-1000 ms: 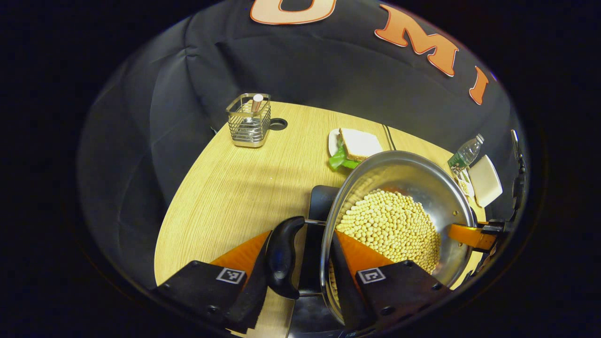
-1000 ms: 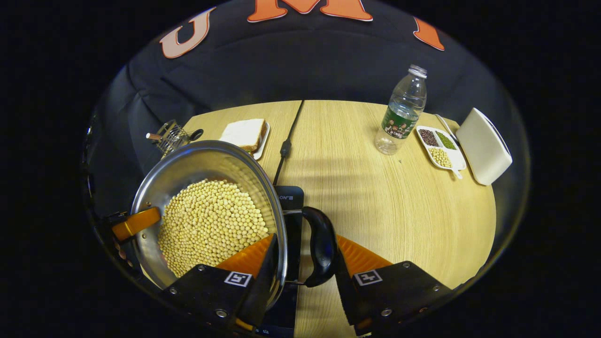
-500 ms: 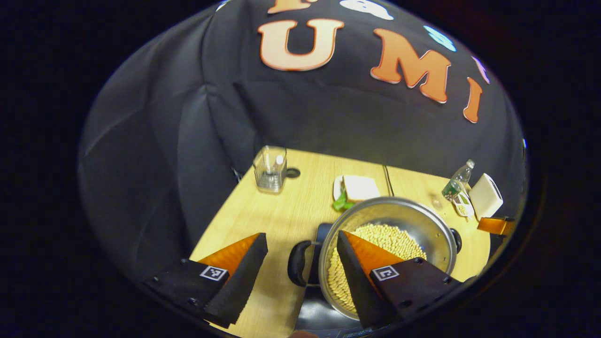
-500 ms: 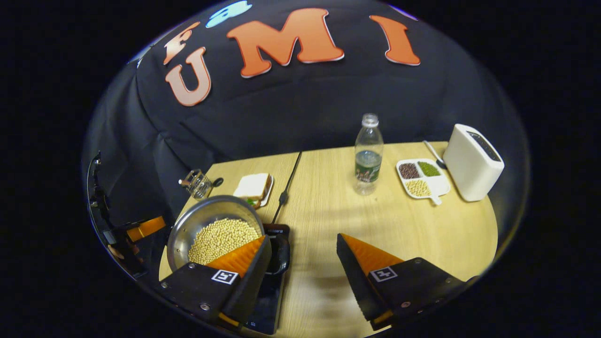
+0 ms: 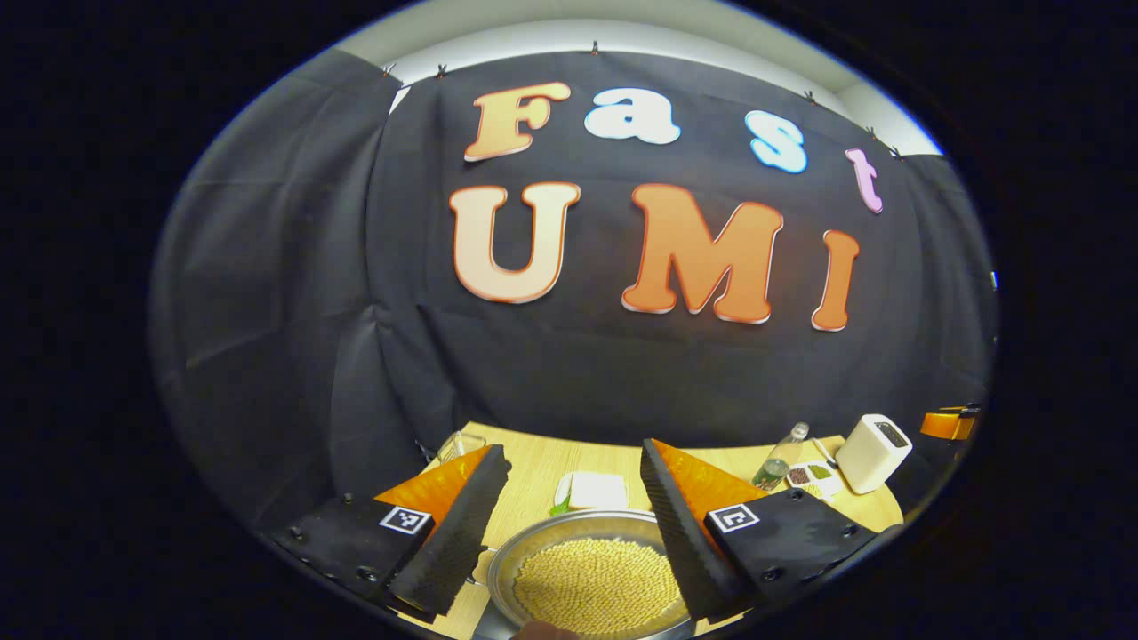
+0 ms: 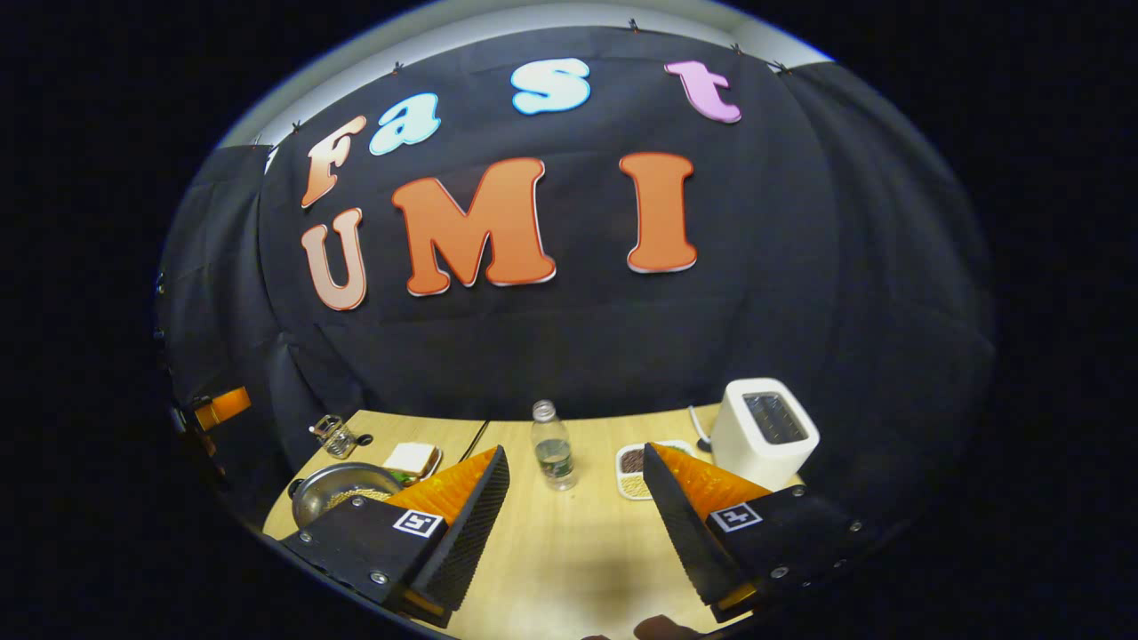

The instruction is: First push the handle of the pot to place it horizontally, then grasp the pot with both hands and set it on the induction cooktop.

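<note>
Both grippers held high and spread wide, gripping nothing.

The wooden table (image 6: 587, 551) is mostly hidden behind the fingers. The steel pot (image 5: 533, 551) of soybeans sits just below the left gripper (image 5: 569, 524); whatever is under the pot is cut off. From the right gripper (image 6: 573, 524), the pot (image 6: 333, 498) lies far left, the white toaster (image 6: 765, 436) right, the water bottle (image 6: 553, 449) between.

Right gripper view, ahead on wooden table (image 6: 569, 542): water bottle (image 6: 553, 446) upright, between the fingers' line. Divided dish of beans (image 6: 634, 472) just right of it; white toaster (image 6: 764, 433) farther right. Sandwich plate (image 6: 412, 460) and wire holder (image 6: 333, 436) far left.
</note>
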A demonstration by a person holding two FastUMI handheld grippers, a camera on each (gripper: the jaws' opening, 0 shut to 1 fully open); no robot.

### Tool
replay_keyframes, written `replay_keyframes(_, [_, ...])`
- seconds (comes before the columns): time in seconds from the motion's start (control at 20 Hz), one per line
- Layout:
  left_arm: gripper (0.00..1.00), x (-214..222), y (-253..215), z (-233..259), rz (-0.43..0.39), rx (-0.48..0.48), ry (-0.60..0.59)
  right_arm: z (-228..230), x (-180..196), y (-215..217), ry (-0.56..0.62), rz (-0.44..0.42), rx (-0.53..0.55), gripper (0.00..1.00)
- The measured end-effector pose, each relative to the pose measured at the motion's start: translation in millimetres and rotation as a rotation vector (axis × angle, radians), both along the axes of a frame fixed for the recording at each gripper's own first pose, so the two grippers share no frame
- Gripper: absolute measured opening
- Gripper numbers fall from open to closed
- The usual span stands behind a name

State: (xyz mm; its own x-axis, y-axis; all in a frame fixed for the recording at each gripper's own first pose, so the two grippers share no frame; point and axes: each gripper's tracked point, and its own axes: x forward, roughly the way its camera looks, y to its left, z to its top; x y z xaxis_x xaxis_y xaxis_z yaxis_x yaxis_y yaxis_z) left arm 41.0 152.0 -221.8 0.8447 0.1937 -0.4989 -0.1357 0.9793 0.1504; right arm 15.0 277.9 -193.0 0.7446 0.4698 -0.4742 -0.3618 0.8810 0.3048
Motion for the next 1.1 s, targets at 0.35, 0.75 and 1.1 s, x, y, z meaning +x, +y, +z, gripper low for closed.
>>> replay_keyframes(0.35, [0.97,35,-79,133,-0.081,-0.013,-0.301,99,33,-111,-0.275,-0.076,-0.042,0.93])
replay_keyframes(0.75, [0.97,50,-132,270,-0.166,0.021,-0.578,192,30,-204,-0.459,-0.18,-0.138,0.98])
replay_keyframes(1.1, [0.96,46,-174,319,-0.245,0.012,-0.712,247,13,-218,-0.583,-0.233,-0.105,0.95])
